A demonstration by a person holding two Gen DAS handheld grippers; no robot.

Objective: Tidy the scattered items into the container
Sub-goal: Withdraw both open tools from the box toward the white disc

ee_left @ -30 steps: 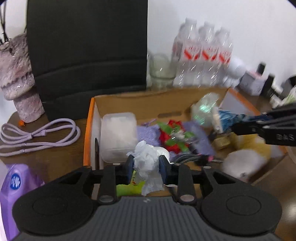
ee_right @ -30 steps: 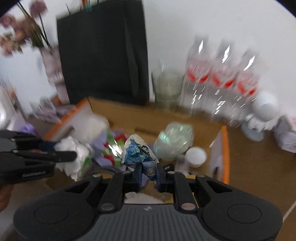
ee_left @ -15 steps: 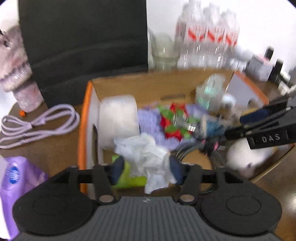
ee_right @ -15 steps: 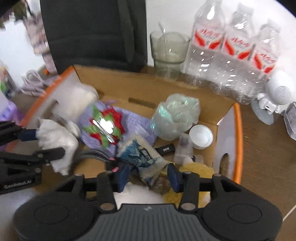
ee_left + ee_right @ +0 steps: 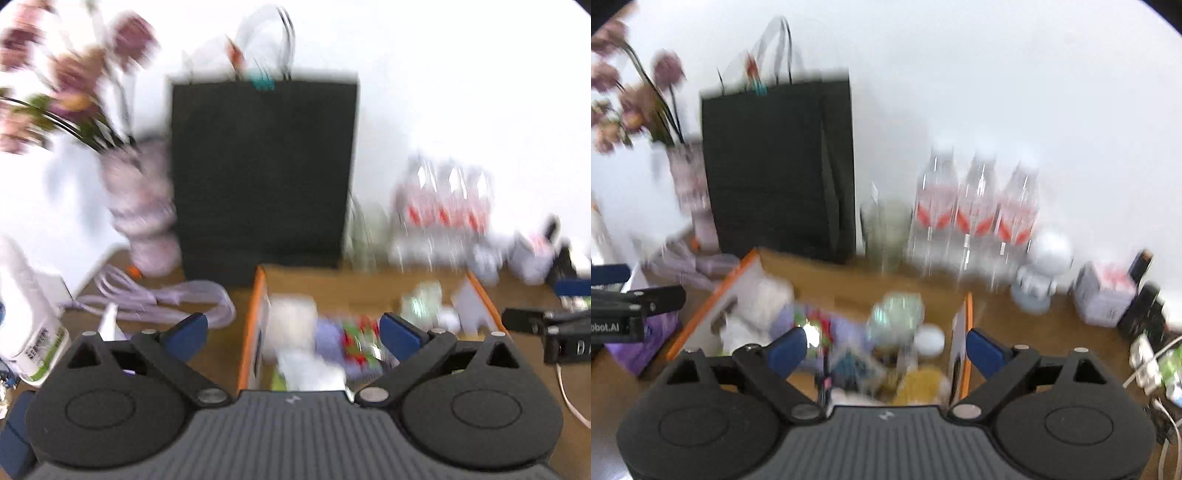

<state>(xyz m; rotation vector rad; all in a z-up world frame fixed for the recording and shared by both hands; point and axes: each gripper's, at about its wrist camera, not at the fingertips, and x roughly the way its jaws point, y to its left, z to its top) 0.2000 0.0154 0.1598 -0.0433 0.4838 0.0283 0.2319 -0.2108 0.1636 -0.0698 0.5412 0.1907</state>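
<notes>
A cardboard box with orange edges (image 5: 252, 325) (image 5: 967, 325) holds several items: a white tub, a red-and-green bow (image 5: 356, 339), a clear green ball (image 5: 895, 317). My left gripper (image 5: 293, 332) hangs above the box's near left side. Its jaws are opening wide, with nothing pressed between them. The crumpled white tissue (image 5: 310, 369) lies loose in the box below. My right gripper (image 5: 886, 350) is above the box's near right side. Its jaws are opening too, and the blue wrapper (image 5: 849, 365) lies in the box beneath them. Both views are blurred.
Behind the box stand a black paper bag (image 5: 262, 177), a glass (image 5: 886, 232) and three water bottles (image 5: 975, 218). A flower vase (image 5: 142, 210), a lilac cable (image 5: 166, 299) and a white bottle (image 5: 29, 325) are on the left. Small boxes (image 5: 1104, 291) and plugs are on the right.
Both grippers opened and let go: the tissue and the blue wrapper dropped into the box. Both hands then rose and drew back, so the box sits lower in both views.
</notes>
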